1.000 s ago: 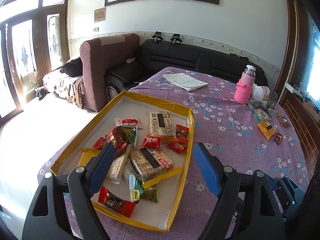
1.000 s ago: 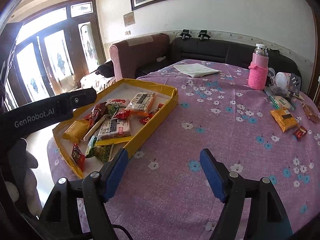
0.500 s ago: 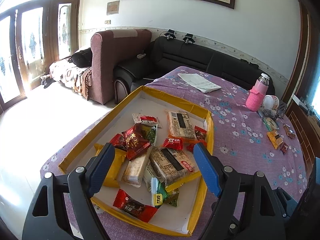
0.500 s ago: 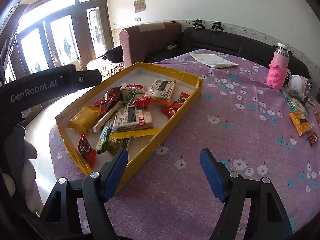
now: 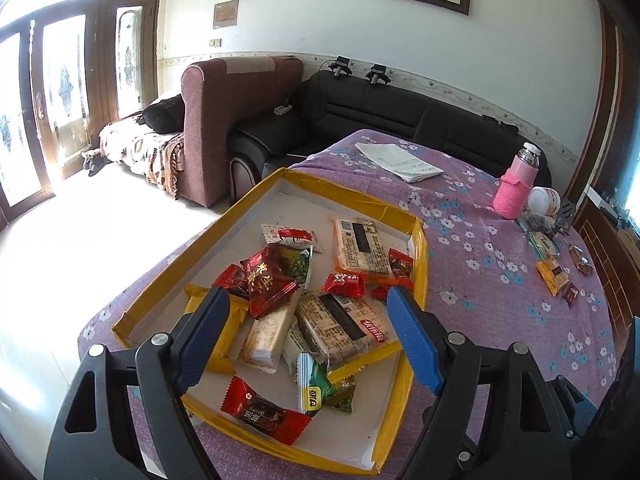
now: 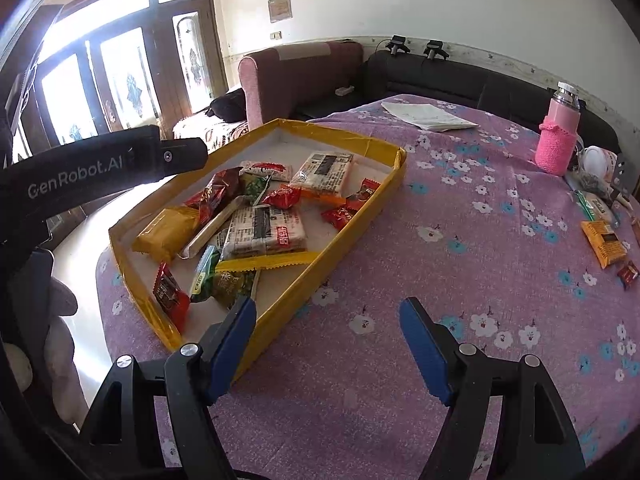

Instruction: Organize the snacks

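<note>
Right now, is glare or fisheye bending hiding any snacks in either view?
Left wrist view: the doors blow out white, the tray stays clear. Right wrist view: the same glare, edges curve, the orange packet readable.

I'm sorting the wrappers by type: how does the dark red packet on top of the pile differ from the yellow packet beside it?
The dark red packet is glossy, printed with gold characters and lies tilted atop other snacks; the yellow packet looks plain and lies on the tray floor. The left gripper's finger partly hides the yellow one. Both sit in the yellow-rimmed tray.
</note>
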Demonstrator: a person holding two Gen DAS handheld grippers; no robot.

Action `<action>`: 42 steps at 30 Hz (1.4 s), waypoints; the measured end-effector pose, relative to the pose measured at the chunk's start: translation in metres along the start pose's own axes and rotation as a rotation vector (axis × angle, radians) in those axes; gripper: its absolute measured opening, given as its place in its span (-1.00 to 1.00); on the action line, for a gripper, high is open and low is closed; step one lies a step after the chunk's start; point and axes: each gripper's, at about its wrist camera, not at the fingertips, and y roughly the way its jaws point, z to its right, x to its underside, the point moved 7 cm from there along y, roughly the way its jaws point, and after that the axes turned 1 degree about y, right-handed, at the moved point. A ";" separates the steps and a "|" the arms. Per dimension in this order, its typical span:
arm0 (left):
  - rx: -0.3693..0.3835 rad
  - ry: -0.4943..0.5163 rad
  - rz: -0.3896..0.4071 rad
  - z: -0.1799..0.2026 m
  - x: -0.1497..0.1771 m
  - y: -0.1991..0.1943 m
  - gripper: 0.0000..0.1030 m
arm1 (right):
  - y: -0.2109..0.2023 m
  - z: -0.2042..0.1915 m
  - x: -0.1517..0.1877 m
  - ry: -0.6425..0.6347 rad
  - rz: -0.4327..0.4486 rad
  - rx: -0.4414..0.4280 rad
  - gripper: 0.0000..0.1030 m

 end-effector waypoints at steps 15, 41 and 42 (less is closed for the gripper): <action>-0.006 0.046 0.011 0.021 0.002 -0.011 0.59 | -0.013 0.013 0.003 0.034 0.028 -0.009 0.51; -0.044 0.061 0.089 0.033 -0.004 -0.029 0.59 | -0.023 0.020 0.006 0.042 0.055 -0.012 0.54; -0.068 0.053 0.113 0.030 -0.007 -0.033 0.59 | -0.024 0.018 0.005 0.035 0.059 -0.011 0.54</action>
